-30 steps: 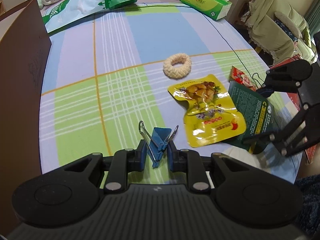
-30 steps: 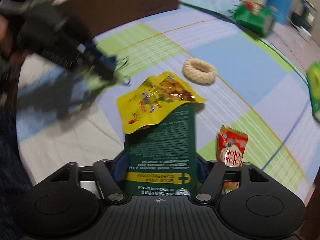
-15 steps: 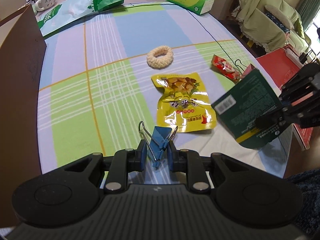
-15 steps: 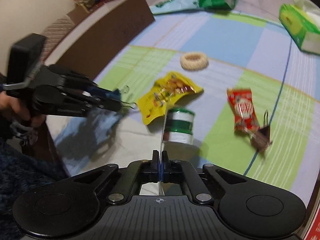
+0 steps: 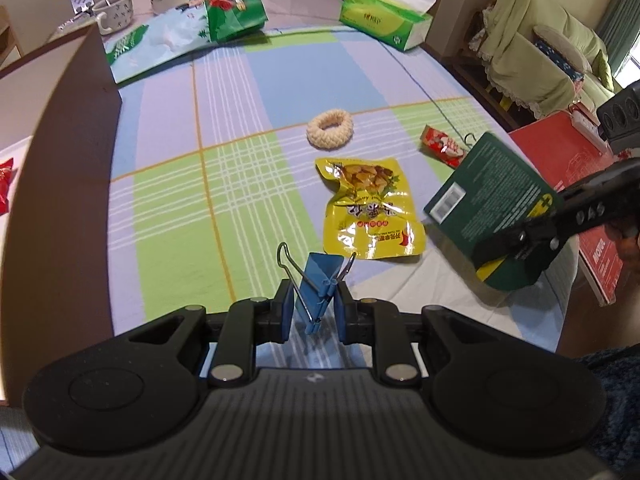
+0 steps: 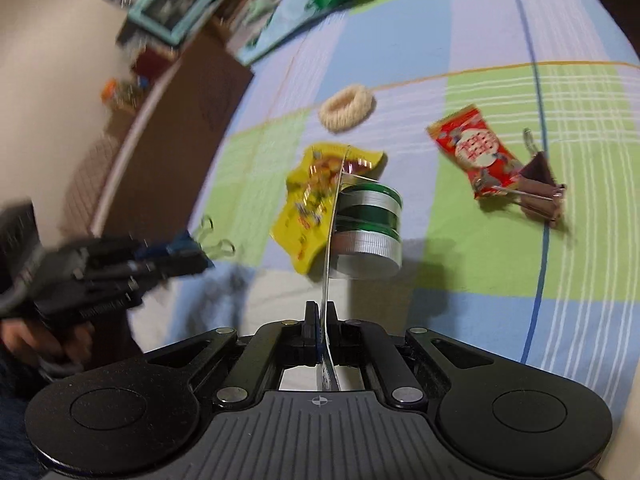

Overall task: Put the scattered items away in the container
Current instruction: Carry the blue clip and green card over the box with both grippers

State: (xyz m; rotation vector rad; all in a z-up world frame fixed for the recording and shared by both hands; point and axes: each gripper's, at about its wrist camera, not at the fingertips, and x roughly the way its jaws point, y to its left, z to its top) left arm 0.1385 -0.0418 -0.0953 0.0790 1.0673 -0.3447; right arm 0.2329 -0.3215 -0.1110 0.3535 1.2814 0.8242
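The left hand-held gripper is closed on a blue binder clip, which stands between its two fingers with the wire handles pointing forward and up. The right hand-held gripper is closed on the edge of a dark green card package; in the right wrist view this card is seen edge-on, with a green and silver roll fixed on its right face. The package hangs in the air, to the right of the left hand-held gripper and above the near edge of the surface.

Just ahead of the left hand-held gripper a yellow snack pouch lies flat on the checked cloth. Farther ahead lies a cream braided ring. To the right of the pouch lies a red snack packet, touching a dark binder clip. The brown cardboard box stands at the left of the left hand-held gripper, with a red packet visible inside.
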